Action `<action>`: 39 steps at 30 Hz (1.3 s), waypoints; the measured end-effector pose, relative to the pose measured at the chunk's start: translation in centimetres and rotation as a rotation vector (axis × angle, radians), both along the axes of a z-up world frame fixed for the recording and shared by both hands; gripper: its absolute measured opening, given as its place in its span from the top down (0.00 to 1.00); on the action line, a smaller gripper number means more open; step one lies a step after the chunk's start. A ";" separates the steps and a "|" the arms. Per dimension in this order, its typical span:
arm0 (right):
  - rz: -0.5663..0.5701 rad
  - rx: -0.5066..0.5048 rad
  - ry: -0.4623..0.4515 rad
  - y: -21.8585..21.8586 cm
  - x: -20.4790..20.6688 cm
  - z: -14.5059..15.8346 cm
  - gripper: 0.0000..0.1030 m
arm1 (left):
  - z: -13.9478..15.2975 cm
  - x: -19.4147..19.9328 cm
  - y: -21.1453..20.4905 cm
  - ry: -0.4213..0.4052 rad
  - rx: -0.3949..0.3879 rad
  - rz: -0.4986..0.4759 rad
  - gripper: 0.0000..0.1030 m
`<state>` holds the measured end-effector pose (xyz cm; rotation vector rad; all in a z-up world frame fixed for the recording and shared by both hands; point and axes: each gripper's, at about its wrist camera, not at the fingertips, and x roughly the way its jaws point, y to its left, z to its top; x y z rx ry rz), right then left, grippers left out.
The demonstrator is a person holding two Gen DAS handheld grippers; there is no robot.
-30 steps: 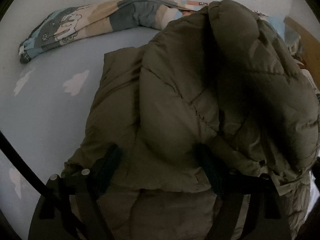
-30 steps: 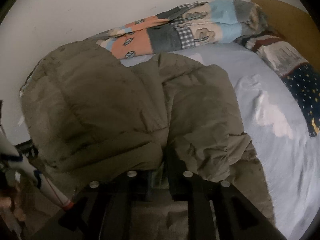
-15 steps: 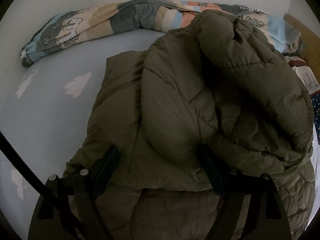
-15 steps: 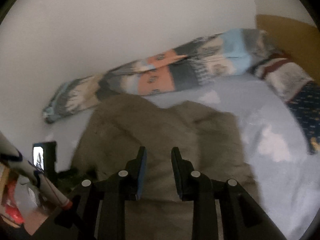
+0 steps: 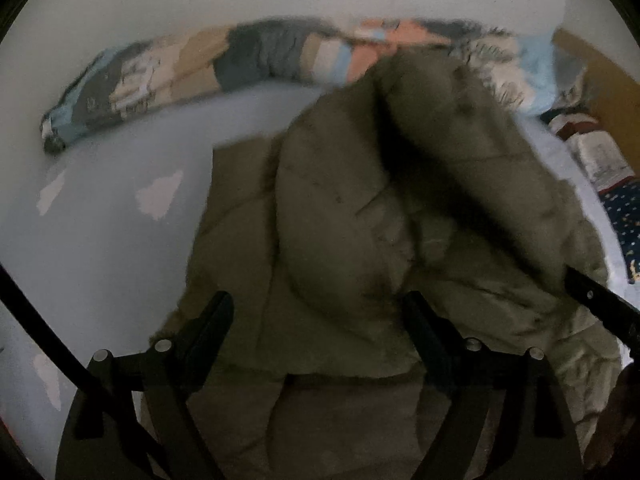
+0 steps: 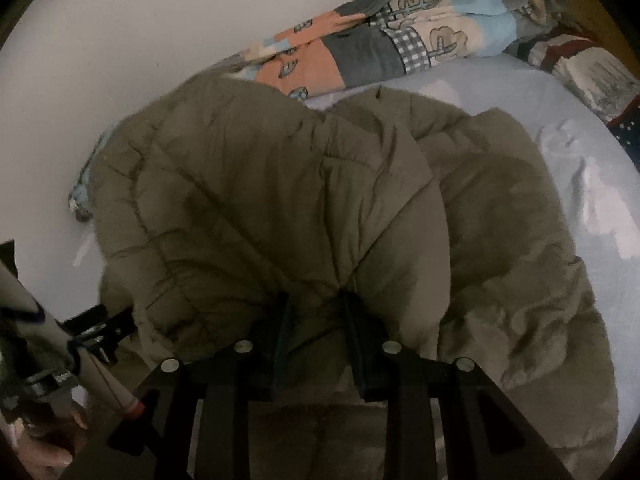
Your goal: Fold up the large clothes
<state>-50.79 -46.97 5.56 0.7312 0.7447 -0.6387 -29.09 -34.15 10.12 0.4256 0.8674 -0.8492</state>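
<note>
Nearest us, our right gripper (image 6: 314, 316) pinches a bunched ridge of the olive puffer jacket (image 6: 280, 200) between narrow jaws that have just been widening a little. Our left gripper (image 5: 316, 320) stands spread wide, its jaws straddling a padded bulge at six o'clock without clearly pressing it. The jacket lies heaped mid-bed on the pale blue sheet (image 5: 100, 240), one half flopped over the other, lumpy rather than flat. We judge one fold made; squaring and further folds remain. At twelve o'clock a patchwork quilt (image 6: 380, 40) lines the wall.
</note>
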 end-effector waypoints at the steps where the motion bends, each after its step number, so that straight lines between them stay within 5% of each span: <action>1: -0.001 -0.002 -0.015 0.1 -0.3 0.5 0.72 | 0.5 -0.2 0.0 -0.009 -0.012 -0.007 0.17; 7: -0.048 -0.093 -0.100 0.0 -1.8 4.2 0.72 | 2.0 -2.1 -0.5 -0.070 -0.096 -0.058 0.17; 12: -0.126 -0.133 -0.018 -1.0 -2.9 3.4 0.72 | -0.7 -3.1 -2.4 -0.139 0.023 -0.076 0.17; 15: -0.134 -0.049 0.010 -2.2 -3.1 1.3 0.72 | -3.2 -2.1 -2.9 -0.073 0.106 -0.051 0.17; 19: -0.125 0.054 0.068 -2.8 -2.8 -1.7 0.72 | -3.4 -1.7 -2.9 -0.052 0.105 -0.051 0.17; 27: -0.162 0.061 0.076 -2.6 -3.3 -0.6 0.71 | -1.2 -0.9 -1.6 -0.001 0.025 -0.042 0.17; 29: -0.170 -0.024 0.077 -1.8 -3.3 1.2 0.71 | -0.4 -1.0 -1.2 -0.010 -0.003 -0.034 0.17; 33: -0.096 -0.182 -0.043 0.2 -2.3 4.9 0.71 | 0.1 -0.8 -0.8 -0.025 -0.016 -0.014 0.17; 39: 0.066 -0.157 -0.097 2.9 1.3 3.6 0.71 | -1.2 0.5 -0.8 -0.043 0.064 0.044 0.17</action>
